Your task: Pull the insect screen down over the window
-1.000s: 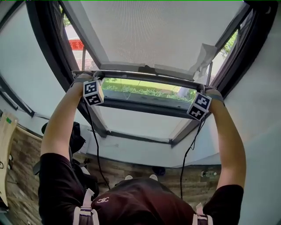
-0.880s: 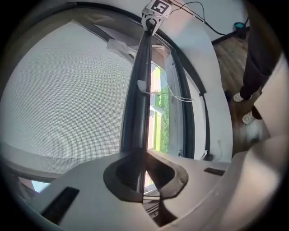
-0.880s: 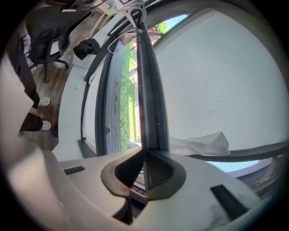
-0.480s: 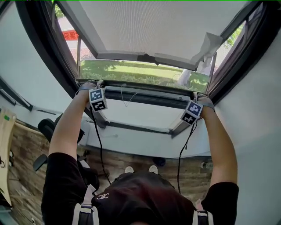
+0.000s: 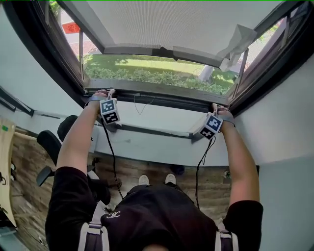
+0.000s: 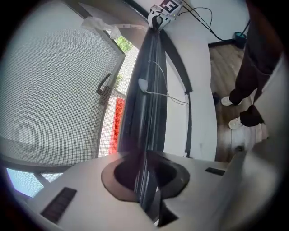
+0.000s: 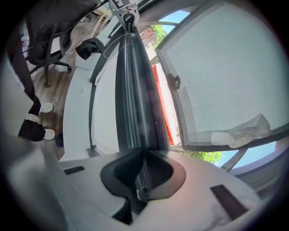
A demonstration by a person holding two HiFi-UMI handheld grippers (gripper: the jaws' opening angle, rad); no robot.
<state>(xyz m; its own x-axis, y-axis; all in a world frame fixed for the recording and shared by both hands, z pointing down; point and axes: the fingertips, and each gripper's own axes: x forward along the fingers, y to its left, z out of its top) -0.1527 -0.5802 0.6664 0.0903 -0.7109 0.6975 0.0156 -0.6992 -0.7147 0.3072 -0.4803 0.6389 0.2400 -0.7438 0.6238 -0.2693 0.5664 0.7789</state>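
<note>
The insect screen's dark pull bar [image 5: 159, 96] lies along the window's lower frame, and its fine mesh [image 6: 49, 90] is stretched over the opening above it. My left gripper [image 5: 105, 94] is on the bar's left end. The bar [image 6: 143, 113] runs between its jaws, which are opening and still touch it. At the right end my right gripper [image 5: 216, 109] is shut on the bar [image 7: 135, 103]. In each gripper view the bar runs away to the other gripper: the right one [image 6: 160, 13] and the left one [image 7: 126, 11].
The outward-opened sash with its handle [image 5: 162, 51] hangs beyond the mesh, a white scrap [image 5: 238, 43] at its right corner. Below the bar is a white sill [image 5: 157, 120]. An office chair [image 5: 49, 147] stands on the wooden floor at left. Cables [image 5: 112, 157] hang from both grippers.
Both grippers have brought the pull bar down from mid-window to the lower frame, drawing the mesh with it. The arms now reach lower.
</note>
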